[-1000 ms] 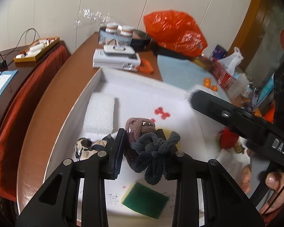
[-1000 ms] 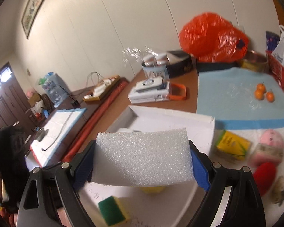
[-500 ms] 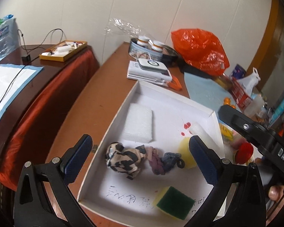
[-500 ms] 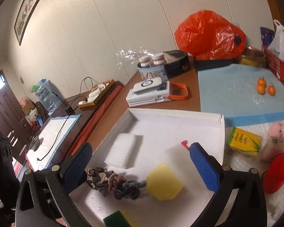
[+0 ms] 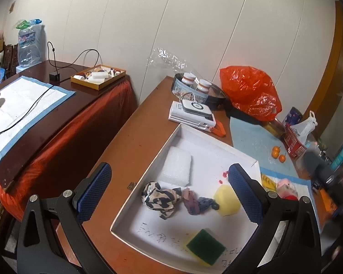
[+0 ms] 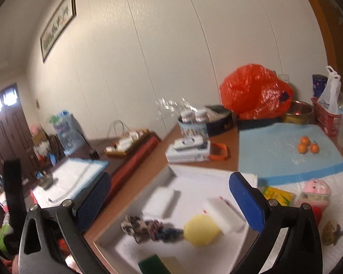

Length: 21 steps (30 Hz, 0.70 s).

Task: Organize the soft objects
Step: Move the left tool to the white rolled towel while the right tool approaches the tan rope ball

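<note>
both fingers sets spread wide, nothing held; scrawled writing on white tray [image 5: 135, 207] floor (unreadable).

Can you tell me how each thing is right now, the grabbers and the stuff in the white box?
left gripper: open, empty
right gripper: open, empty
white tray: holds soft things
foam block: lying flat
scrunchies: bunched in a row
yellow sponge: beside scrunchies
green sponge: green side up
red bag: crumpled
</note>
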Each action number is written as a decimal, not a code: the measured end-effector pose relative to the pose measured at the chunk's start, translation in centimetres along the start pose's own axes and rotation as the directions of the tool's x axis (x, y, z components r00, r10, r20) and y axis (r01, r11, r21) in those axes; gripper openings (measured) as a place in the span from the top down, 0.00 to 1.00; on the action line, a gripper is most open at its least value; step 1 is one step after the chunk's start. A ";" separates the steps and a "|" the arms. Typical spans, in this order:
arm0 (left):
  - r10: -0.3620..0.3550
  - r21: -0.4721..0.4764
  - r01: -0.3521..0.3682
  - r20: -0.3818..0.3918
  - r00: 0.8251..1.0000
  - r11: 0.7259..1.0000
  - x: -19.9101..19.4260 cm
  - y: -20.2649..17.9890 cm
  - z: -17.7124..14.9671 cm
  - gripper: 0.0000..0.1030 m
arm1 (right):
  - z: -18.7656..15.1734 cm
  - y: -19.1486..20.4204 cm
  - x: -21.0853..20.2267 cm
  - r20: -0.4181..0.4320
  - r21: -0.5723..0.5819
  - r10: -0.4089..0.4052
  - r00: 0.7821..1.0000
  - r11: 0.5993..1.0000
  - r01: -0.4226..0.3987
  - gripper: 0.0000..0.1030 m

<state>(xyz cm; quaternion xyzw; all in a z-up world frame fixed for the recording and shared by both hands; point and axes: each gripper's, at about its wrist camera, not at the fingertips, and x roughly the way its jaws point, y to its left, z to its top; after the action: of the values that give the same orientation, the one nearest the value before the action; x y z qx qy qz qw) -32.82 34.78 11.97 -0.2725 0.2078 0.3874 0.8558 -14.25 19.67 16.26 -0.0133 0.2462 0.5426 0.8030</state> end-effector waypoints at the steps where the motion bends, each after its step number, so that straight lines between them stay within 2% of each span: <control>1: 0.000 -0.002 0.000 0.002 1.000 1.000 -0.2 -0.2 -0.1 0.00 | -0.2 -0.1 0.1 -0.024 0.010 -0.015 1.000 1.000 0.015 0.00; 4: -0.007 0.007 0.007 0.005 1.000 1.000 -0.7 -1.5 -0.6 0.00 | -0.6 -0.9 -0.4 -0.031 0.044 0.015 0.999 0.999 -0.013 0.00; 9: -0.020 0.029 0.020 0.003 1.000 0.999 -1.4 -4.2 -1.5 0.00 | -0.5 -1.8 -2.8 0.025 0.018 0.006 1.000 1.000 -0.006 0.00; 21: -0.077 0.071 0.077 -0.006 0.997 0.995 -1.9 -11.6 -3.3 0.00 | 0.1 -8.1 -7.2 0.092 0.053 0.002 0.996 0.999 -0.007 0.00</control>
<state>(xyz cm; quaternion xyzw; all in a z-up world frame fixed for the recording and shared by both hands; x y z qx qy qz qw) -25.48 25.31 14.09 -0.2502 0.2122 0.3462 0.8789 -9.18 10.12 17.35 0.0336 0.2237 0.5375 0.8124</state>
